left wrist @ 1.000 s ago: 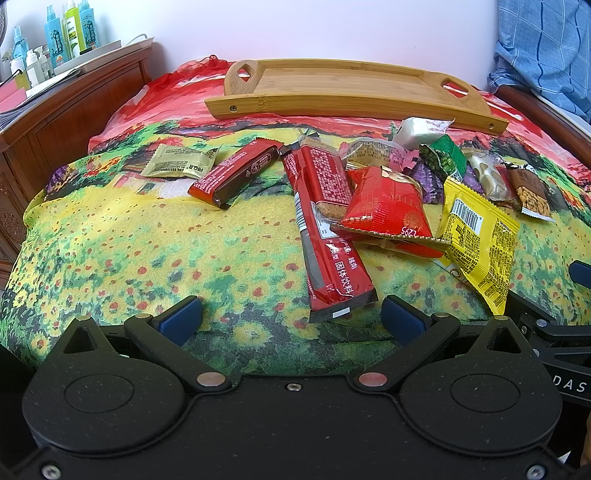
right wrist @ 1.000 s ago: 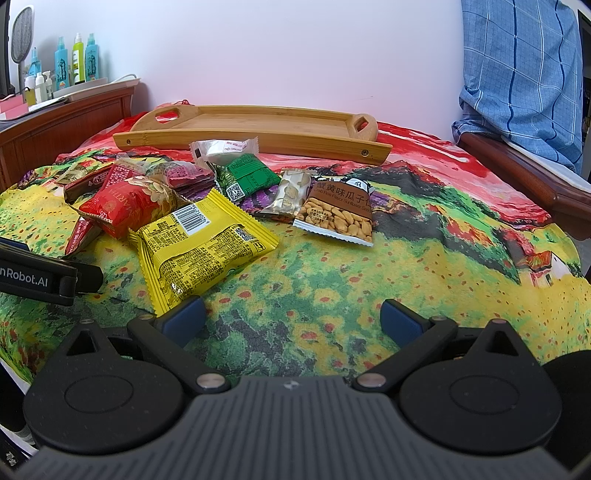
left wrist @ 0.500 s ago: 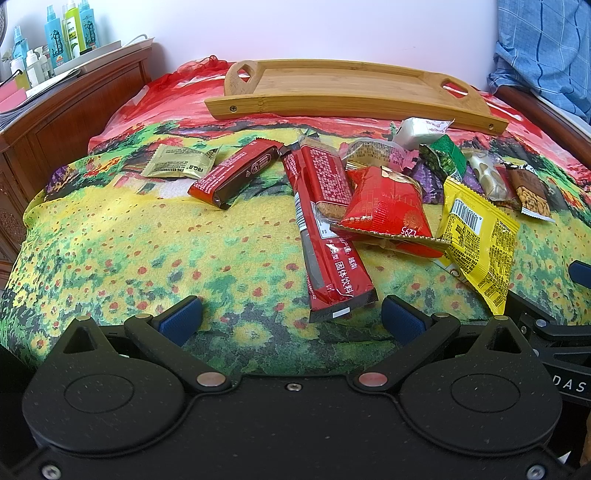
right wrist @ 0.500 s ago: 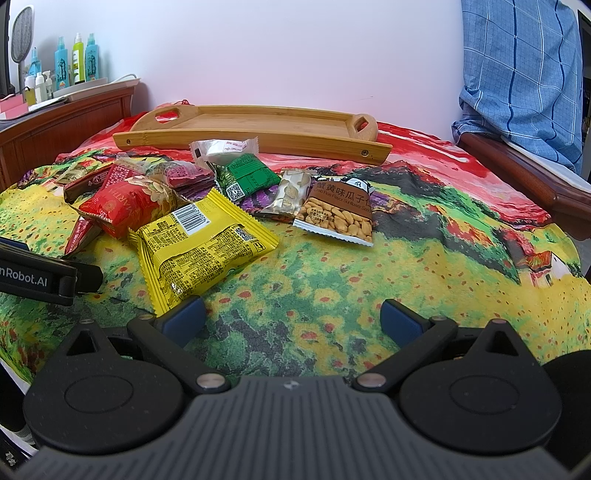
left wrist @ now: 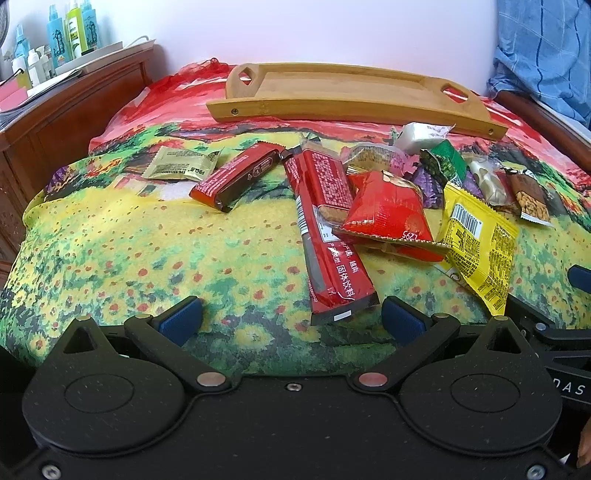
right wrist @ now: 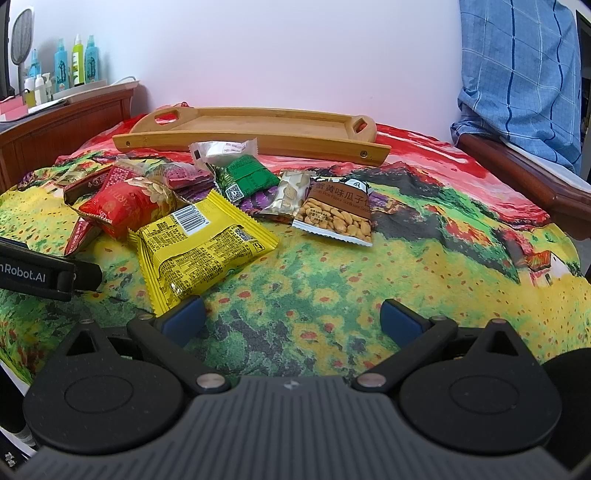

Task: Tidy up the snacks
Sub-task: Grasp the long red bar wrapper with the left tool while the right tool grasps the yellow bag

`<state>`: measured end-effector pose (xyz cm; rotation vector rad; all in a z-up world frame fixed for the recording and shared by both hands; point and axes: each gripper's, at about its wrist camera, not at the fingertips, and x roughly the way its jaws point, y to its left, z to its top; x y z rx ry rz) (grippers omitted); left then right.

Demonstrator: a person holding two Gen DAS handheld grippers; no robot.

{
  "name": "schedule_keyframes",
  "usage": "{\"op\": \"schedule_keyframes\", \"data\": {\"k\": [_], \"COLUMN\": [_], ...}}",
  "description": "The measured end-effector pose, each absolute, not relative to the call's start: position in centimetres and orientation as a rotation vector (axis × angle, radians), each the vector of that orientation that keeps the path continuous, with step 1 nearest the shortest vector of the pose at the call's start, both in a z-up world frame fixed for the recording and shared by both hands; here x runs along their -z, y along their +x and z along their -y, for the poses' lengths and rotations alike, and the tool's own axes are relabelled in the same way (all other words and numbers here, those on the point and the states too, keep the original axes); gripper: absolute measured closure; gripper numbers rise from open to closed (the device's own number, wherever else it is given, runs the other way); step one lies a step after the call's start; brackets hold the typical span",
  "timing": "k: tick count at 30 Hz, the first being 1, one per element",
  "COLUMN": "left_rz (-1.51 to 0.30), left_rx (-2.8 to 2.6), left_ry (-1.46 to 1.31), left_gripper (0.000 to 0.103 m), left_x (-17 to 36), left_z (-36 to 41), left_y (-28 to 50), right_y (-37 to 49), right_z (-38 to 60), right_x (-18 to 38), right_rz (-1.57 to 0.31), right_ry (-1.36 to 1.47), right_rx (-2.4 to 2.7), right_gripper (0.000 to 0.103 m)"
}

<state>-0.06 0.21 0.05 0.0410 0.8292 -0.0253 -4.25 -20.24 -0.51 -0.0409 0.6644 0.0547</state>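
A heap of snack packets is lying across the middle of both views on a bed covered with a flower-printed red, yellow and green blanket. In the left wrist view a long red foil stick packet is stretching from the centre down toward the lower middle, its near end sitting just ahead of the left claw. A puffy red pillow-shaped bag is overlapping its right edge, and a flat yellow packet with a barcode is lying to the right of that. A dark red bar wrapper and a pale olive sachet are resting apart at the centre left. In the right wrist view the yellow packet is filling the centre left, its near corner touching the left fingertip of the right claw. Beyond it a brown sunflower-seed packet, a green crinkled pouch and a white wrapped square are sitting near the frame's centre. An oblong bamboo tray with cut-out handles is lying empty behind the heap, in the upper middle. Both claws are hovering released, blue pads spread wide and grasping nothing. A wooden headboard with plastic bottles is occupying the upper left, and blue checked cloth is hanging at the upper right.
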Motion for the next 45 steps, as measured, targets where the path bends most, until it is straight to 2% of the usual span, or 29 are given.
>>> {"op": "schedule_keyframes", "data": {"k": [13,18,23,26,30,32,38,40,41,45], "left_rz": [-0.857,-0.814,-0.774,-0.790,-0.800,-0.797,-0.793,-0.792,-0.792,-0.792], "left_rx": [0.029,0.081,0.126,0.133,0.127,0.114,0.114,0.112,0.106,0.107], "left_ry": [0.020,-0.061,-0.132,-0.117,-0.118,-0.118,-0.112,-0.103,-0.094,-0.091], "left_gripper": [0.001,0.022,0.044,0.054,0.061,0.068,0.071,0.071,0.076,0.078], "left_x": [-0.7,-2.1,-3.2,-2.9,-2.3,-2.1,-1.8,-1.9,-1.9,-2.2], "left_z": [-0.5,-1.2,-1.6,-1.1,-0.9,-0.8,-0.7,-0.5,-0.5,-0.3], "left_y": [0.2,-0.1,0.3,1.0,1.8,2.1,2.5,2.5,2.4,1.9], "right_y": [-4.5,-5.4,-4.6,-3.7,-2.2,-1.7,-0.6,-1.0,-1.1,-1.7], "right_z": [20.1,19.5,18.5,17.9,17.5,17.5,17.9,17.9,18.0,18.3], "right_x": [-0.2,-1.5,-1.7,-1.5,-1.2,-1.0,-0.1,-0.2,-0.3,-0.7], "right_rz": [-0.655,-0.560,-0.554,-0.553,-0.554,-0.560,-0.597,-0.583,-0.581,-0.577], "right_ry": [-0.046,-0.066,-0.130,-0.166,-0.172,-0.156,-0.095,-0.097,-0.098,-0.080], "right_rx": [-0.062,-0.159,-0.244,-0.291,-0.336,-0.351,-0.370,-0.373,-0.368,-0.365], "right_gripper": [0.000,0.000,0.005,0.005,0.005,0.005,0.017,0.030,0.030,0.037]}}
